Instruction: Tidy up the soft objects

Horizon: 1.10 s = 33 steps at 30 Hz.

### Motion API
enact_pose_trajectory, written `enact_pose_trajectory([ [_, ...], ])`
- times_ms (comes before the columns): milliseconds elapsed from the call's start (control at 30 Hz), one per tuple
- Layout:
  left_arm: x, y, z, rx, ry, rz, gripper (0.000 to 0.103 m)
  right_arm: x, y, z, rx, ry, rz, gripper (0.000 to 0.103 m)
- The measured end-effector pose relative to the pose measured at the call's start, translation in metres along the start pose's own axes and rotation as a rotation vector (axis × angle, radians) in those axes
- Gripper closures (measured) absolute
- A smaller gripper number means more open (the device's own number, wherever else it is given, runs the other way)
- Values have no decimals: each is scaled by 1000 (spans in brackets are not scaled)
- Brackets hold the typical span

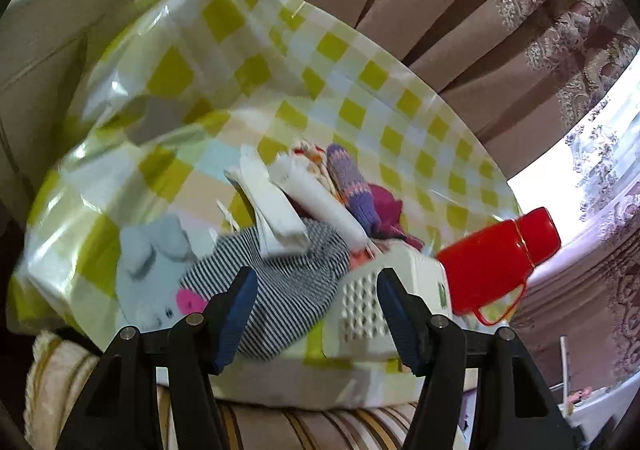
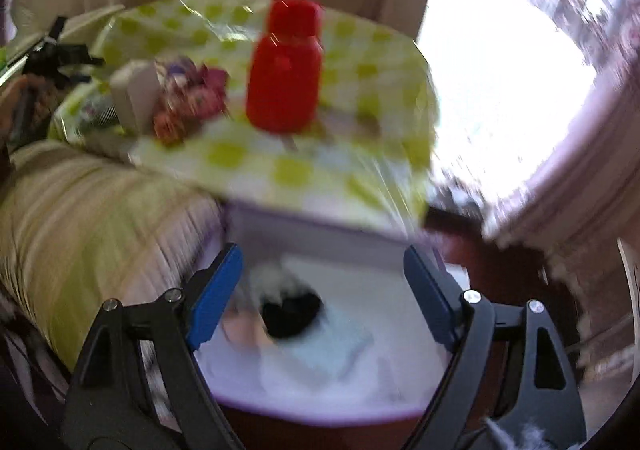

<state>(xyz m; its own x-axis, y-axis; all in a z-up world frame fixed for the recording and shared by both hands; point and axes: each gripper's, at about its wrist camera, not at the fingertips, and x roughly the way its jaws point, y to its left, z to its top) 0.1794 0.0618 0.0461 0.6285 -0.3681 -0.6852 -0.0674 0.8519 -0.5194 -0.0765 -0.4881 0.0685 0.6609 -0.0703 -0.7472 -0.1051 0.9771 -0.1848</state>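
Observation:
On the checkered tablecloth (image 1: 248, 61) lies a pile of soft things: a light blue plush piece with a pink spot (image 1: 154, 270), a black-and-white striped cloth (image 1: 288, 290), white folded pieces (image 1: 276, 205), a purple knitted sock (image 1: 352, 185) and a magenta cloth (image 1: 386, 209). My left gripper (image 1: 316, 298) hangs open in front of the pile, touching nothing. My right gripper (image 2: 324, 282) is open above a white bin (image 2: 312, 230) beside the table. A dark soft thing (image 2: 292, 314) lies inside the bin. The right wrist view is blurred; the pile (image 2: 188, 97) shows at its left.
A red flask (image 1: 496, 262) stands at the table's right end, also the red flask (image 2: 284, 81) beyond the bin. A white perforated basket (image 1: 384, 302) sits by the pile. A striped sofa (image 2: 80, 209) runs below the table edge. Curtains (image 1: 500, 29) and a bright window (image 2: 500, 69) lie behind.

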Motion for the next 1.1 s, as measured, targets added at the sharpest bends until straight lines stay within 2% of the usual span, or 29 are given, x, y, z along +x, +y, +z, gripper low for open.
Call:
enact_pose_trajectory([
  [167, 16, 17, 17, -48, 7, 7, 40, 18, 46, 78, -65, -94, 69, 18],
  [333, 39, 38, 32, -131, 54, -9, 40, 50, 107, 150, -109, -130, 180, 18],
  [500, 66, 41, 43, -158, 104, -28, 40, 76, 153, 204, -135, -130, 260, 18],
  [700, 100, 45, 47, -184, 162, -56, 40, 112, 214, 272, -230, -102, 316, 18],
  [800, 113, 50, 47, -185, 173, -67, 41, 127, 243, 296, -297, -82, 350, 18],
  [933, 122, 59, 44, -184, 181, -116, 65, 154, 286, 318, -404, -40, 369, 18],
  [1100, 116, 64, 44, -190, 151, -156, 68, 188, 327, 337, -495, 40, 406, 18],
])
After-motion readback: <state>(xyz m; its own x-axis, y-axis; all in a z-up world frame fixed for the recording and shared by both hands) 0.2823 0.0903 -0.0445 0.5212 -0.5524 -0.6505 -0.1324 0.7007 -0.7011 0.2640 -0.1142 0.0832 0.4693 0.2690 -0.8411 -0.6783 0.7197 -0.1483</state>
